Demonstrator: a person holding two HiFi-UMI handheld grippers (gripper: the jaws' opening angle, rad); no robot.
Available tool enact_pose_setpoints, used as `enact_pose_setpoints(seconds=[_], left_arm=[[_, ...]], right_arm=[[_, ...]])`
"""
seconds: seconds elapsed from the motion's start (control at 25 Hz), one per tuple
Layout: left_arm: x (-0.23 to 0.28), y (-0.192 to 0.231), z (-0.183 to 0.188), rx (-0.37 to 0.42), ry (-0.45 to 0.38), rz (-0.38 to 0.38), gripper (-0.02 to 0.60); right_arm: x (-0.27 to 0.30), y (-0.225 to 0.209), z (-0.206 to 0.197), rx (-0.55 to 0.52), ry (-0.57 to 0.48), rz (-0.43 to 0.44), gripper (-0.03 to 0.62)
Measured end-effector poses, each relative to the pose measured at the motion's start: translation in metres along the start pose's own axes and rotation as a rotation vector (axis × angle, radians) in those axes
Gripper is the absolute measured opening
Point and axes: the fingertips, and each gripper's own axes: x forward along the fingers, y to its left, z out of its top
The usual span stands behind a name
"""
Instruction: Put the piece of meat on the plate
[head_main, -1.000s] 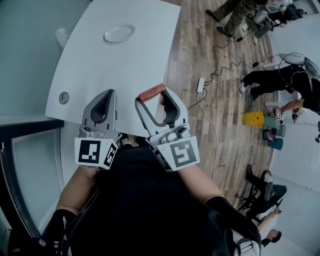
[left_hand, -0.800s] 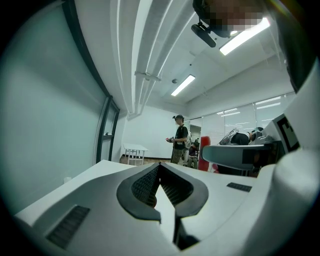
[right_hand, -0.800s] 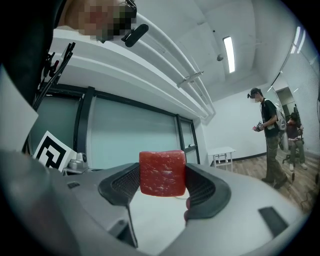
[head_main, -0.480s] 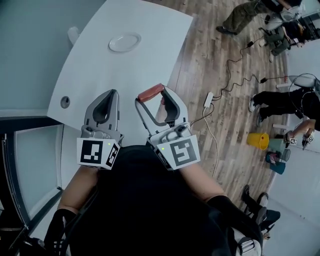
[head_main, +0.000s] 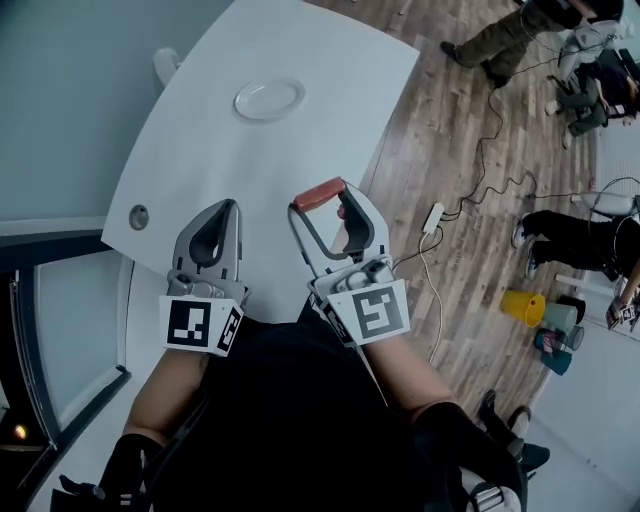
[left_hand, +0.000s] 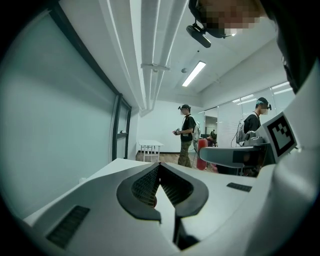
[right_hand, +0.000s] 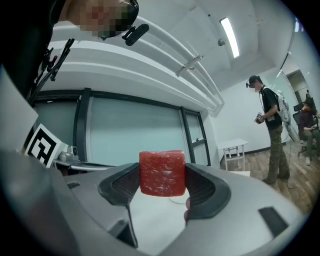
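A red slab of meat (head_main: 318, 193) (right_hand: 161, 173) is clamped between the jaws of my right gripper (head_main: 322, 198) (right_hand: 161, 176), held above the near part of the white table (head_main: 300, 150). A white plate (head_main: 268, 99) lies on the far part of that table, well beyond both grippers. Part of the plate's rim (right_hand: 176, 200) shows just under the meat in the right gripper view. My left gripper (head_main: 226, 214) (left_hand: 159, 172) hangs beside the right one with its jaws together and nothing between them.
A round cable hole (head_main: 139, 216) sits near the table's left edge, and a small white object (head_main: 166, 64) by the far left edge. Right of the table, cables and a power strip (head_main: 434, 217) lie on the wooden floor, with people (head_main: 575, 240) and a yellow bucket (head_main: 522, 305).
The table and plate have shifted right and slightly down in the head view as the camera turned. Both grippers keep their poses, and the meat stays clamped in the right one.
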Motion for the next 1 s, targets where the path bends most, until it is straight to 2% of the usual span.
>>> enact_pose_setpoints(seconds=[0.12,0.28,0.88,1.0], left_arm=[[0.028,0.023,-0.005,-0.022,0.016,-0.028,0.003],[0.06,0.05,-0.003,-0.042,0.007,-0.058,0.003],[0.164,0.14,-0.045,-0.088,0.039,-0.096,0.003],[0.173,0.146,-0.052,-0.096,0.055,-0.096,0.003]], right_arm=[[0.031,-0.012,-0.002,-0.01,-0.019,-0.028,0.282],[0.066,-0.02,-0.004,-0.019,0.007,-0.07,0.282],[0.188,-0.058,-0.067,-0.032,0.12,-0.145,0.282],[0.2,-0.061,-0.077,-0.034,0.145,-0.147,0.283]])
